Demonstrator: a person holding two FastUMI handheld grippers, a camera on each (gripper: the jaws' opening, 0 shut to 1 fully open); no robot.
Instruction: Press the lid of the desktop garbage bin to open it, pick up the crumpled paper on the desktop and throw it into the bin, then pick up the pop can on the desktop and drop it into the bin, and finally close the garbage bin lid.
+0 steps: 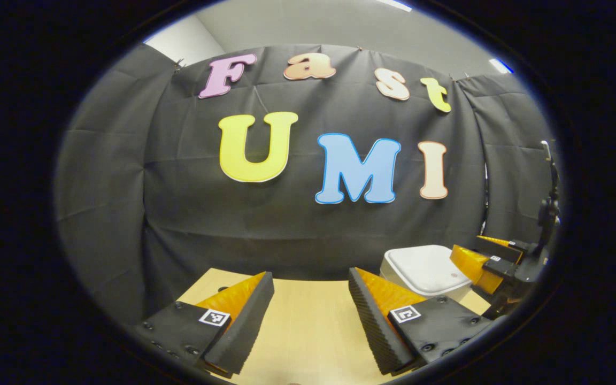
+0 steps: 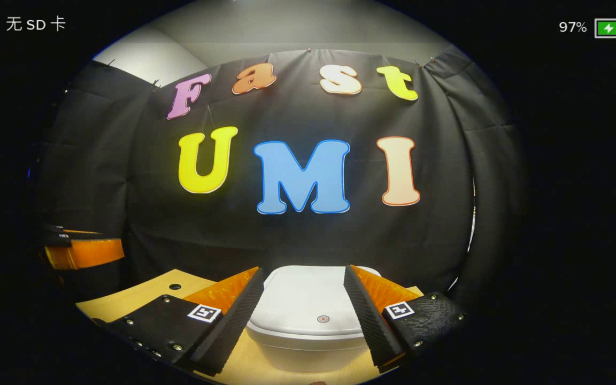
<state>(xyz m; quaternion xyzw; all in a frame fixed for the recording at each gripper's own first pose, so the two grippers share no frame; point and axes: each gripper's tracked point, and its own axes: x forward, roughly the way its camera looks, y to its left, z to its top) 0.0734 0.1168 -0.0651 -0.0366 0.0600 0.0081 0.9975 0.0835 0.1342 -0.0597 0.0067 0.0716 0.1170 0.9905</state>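
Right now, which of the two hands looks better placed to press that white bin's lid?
The right gripper. Its open fingers frame the closed white plastic desktop bin, with the small round mark on the lid just ahead. The left gripper faces bare wooden tabletop, with the bin off to its right.

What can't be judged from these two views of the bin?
- Bin inside: right gripper view, the closed lid covers it.
- Bin base: cut off by the lower edge there; in the left gripper view, the left gripper's finger hides it.
- Right gripper jaws: left gripper view, cropped at the edge.
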